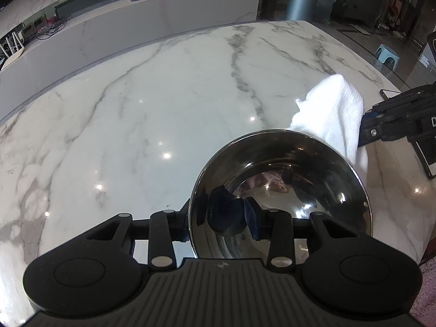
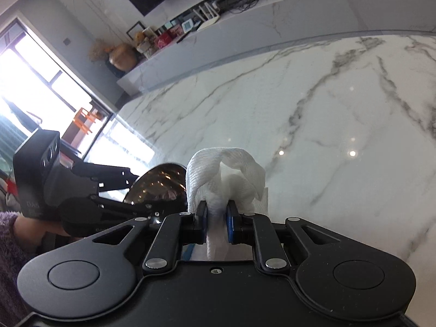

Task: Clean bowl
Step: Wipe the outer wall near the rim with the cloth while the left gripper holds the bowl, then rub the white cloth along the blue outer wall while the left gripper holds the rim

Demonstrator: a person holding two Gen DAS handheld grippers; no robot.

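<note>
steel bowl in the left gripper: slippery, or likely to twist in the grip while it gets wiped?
Probably slippery: the bowl is mirror-polished. The left gripper pinches only its rim, so wiping pressure could pivot it. It looks thin and likely light.

The bowl (image 1: 280, 188) is polished metal, mirror-glossy inside, throwing back dark reflections. Against its far rim the cloth (image 1: 332, 114) is white woven fabric, matt, with a fine ribbed texture. Under the bowl, the bench (image 1: 136, 125) looks like grey-veined white marble, smooth and shiny. Both hand-held grippers look like matt black plastic.
</note>
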